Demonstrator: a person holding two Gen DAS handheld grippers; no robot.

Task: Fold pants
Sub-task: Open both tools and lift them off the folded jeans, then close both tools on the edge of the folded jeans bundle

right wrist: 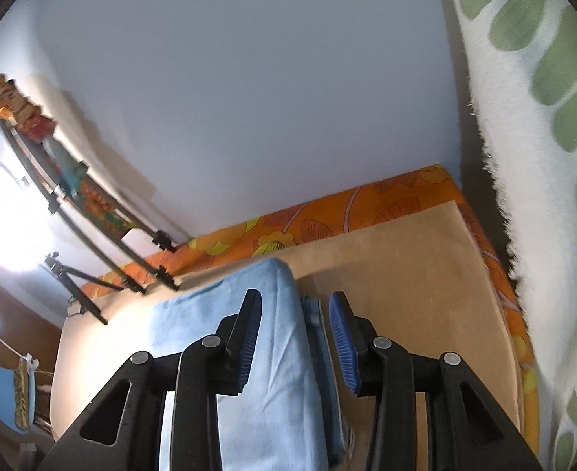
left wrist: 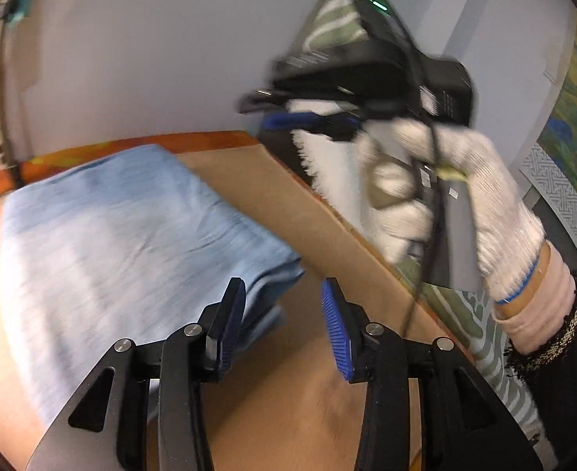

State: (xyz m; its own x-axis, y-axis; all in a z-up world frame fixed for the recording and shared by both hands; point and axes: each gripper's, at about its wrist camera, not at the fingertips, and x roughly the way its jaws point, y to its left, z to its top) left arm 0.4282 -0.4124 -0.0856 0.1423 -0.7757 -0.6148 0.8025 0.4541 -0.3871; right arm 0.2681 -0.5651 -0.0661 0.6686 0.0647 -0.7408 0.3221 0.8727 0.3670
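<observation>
both tongs, left (left wrist: 284, 322) and right (right wrist: 294, 337), stand released; snagging the folded light-blue cotton pants (left wrist: 123, 235) could undo the fold.

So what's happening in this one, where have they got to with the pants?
A person with handheld tongs in each gloved hand is folding light blue pants on a tan sheet over a bed. The pants lie folded into a compact stack. The left tongs are open beside the stack's edge, gripping nothing. The right tongs are open too, with the folded edge between the pads but not pinched.
</observation>
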